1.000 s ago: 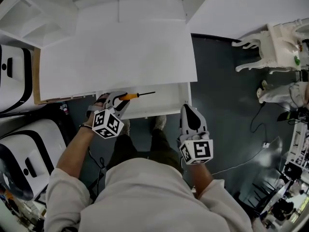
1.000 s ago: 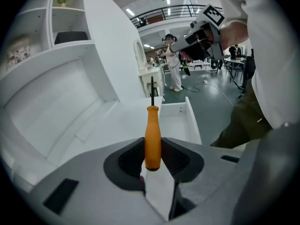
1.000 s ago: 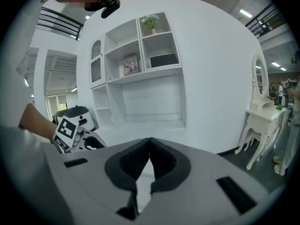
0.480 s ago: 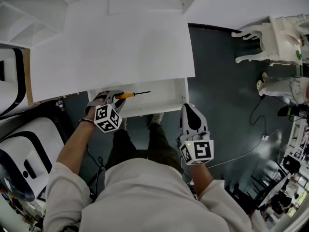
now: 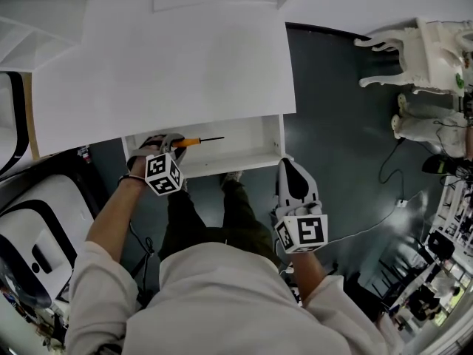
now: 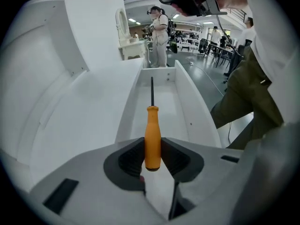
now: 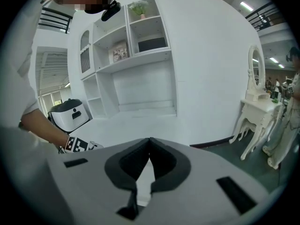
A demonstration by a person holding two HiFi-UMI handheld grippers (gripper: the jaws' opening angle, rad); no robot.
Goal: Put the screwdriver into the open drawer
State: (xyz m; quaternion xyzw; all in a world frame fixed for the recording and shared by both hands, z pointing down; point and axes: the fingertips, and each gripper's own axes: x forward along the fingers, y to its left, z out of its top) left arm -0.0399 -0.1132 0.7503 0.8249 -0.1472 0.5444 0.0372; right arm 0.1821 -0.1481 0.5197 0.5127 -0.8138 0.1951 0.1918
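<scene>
Partway through, judging by the layout. Holding the screwdriver (image 6: pixel 152 134) by its orange handle in the left claw (image 6: pixel 152 153), squeezed from both sides, with the black shaft aimed ahead along the length of the open drawer (image 6: pixel 192 102). Hovering inside that drawer's outline in the head view, just under the front edge of the white table (image 5: pixel 170 72); no telling whether resting on the drawer floor, probably not yet.

Done so far: picking up and bringing to the drawer. Left to do, by this reading: lowering to the bottom, letting go, pulling the claw clear.

Keeping the right claw (image 7: pixel 149 143) closed on nothing, tips together, off beside the drawer's right front corner.

Counting: 1 screwdriver, 1 open drawer, 2 claws, only 1 of them loaded.
</scene>
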